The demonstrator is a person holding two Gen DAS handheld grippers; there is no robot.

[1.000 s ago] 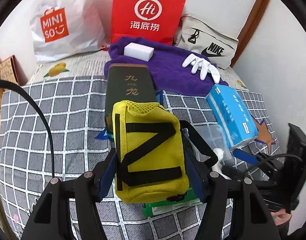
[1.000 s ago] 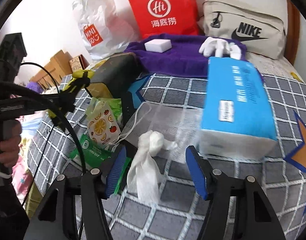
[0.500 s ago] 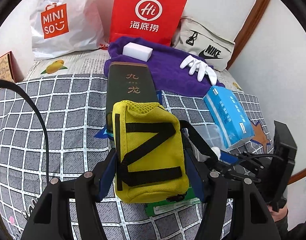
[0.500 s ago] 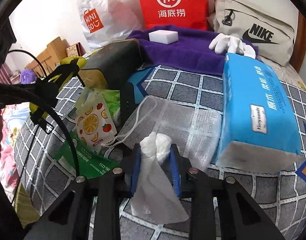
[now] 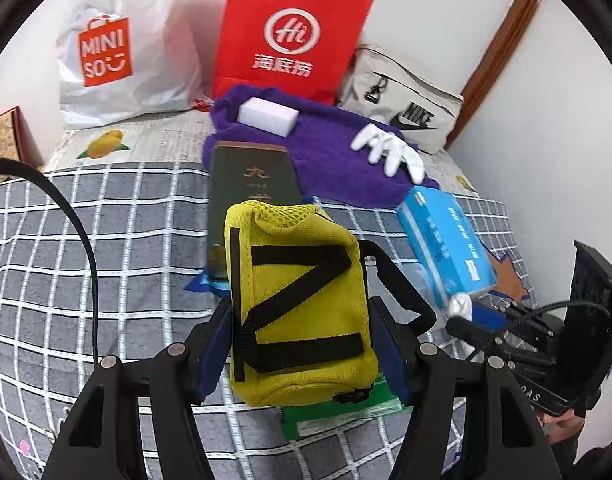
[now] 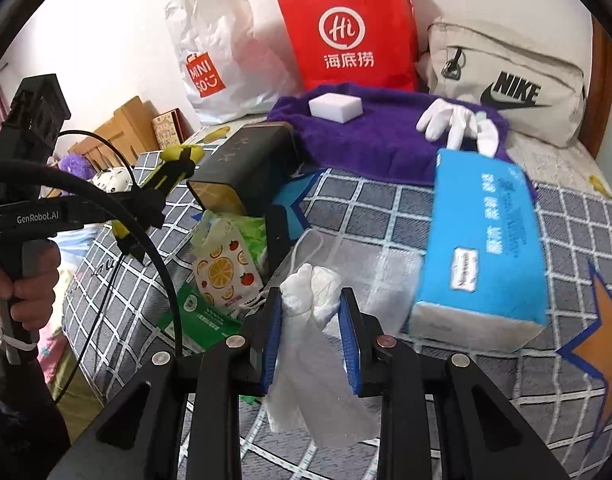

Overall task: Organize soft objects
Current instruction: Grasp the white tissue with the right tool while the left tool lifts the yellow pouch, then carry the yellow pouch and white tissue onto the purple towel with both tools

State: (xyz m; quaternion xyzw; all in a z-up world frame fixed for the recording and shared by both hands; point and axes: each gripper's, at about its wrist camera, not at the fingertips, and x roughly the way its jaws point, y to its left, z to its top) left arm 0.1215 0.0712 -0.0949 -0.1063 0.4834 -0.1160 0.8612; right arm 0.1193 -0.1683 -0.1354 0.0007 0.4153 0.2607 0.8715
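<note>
Between the blue pads of our right gripper we have a crumpled white cloth pinched near its bunched top, the jaws drawn narrow around it, and its loose tail hangs below and behind the fingertips; that tail could snag on the clear mesh drawstring bag lying just ahead of the jaws and drag it along. Our left gripper is closed wide on a yellow fabric pouch with black webbing straps, gripped across its lower sides, so the taller upper part may tip forward or squeeze out, being soft. Its black loop strap dangles to the right of the jaws and could catch on our other tool. Just right of the right jaws sits a blue tissue pack; a careless swing may knock it. Further ahead lie a dark rectangular box, a purple towel bearing a white sponge block and white gloves.
</note>
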